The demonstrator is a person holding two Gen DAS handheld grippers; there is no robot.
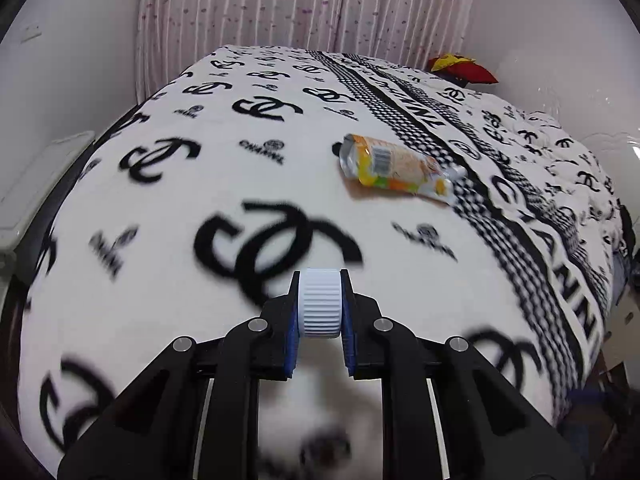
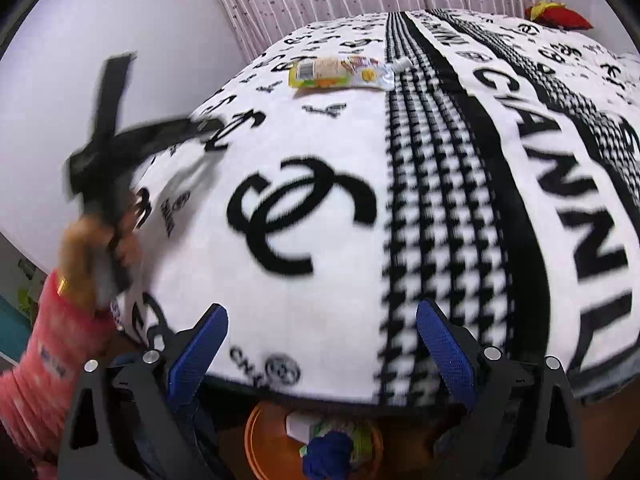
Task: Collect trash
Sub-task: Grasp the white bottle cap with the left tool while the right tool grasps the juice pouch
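My left gripper (image 1: pixel 321 304) is shut on a white ribbed bottle cap (image 1: pixel 321 304) and holds it above the bed. A crumpled yellow and orange drink pouch (image 1: pixel 396 168) lies on the bed's blanket ahead and to the right; it also shows in the right wrist view (image 2: pixel 340 72), far ahead. My right gripper (image 2: pixel 320 340) is open and empty over the bed's near edge. Below it stands an orange bin (image 2: pixel 256 444) holding a white carton and blue and green trash. The left gripper (image 2: pixel 200 128) shows blurred at the left of the right wrist view, held by a hand.
The bed is covered by a white blanket (image 1: pixel 240 184) with black logos and a houndstooth stripe (image 2: pixel 436 208). A red and yellow cushion (image 1: pixel 464 68) lies at the far corner. Pink curtains (image 1: pixel 304 4) hang behind. A white wall stands at the left.
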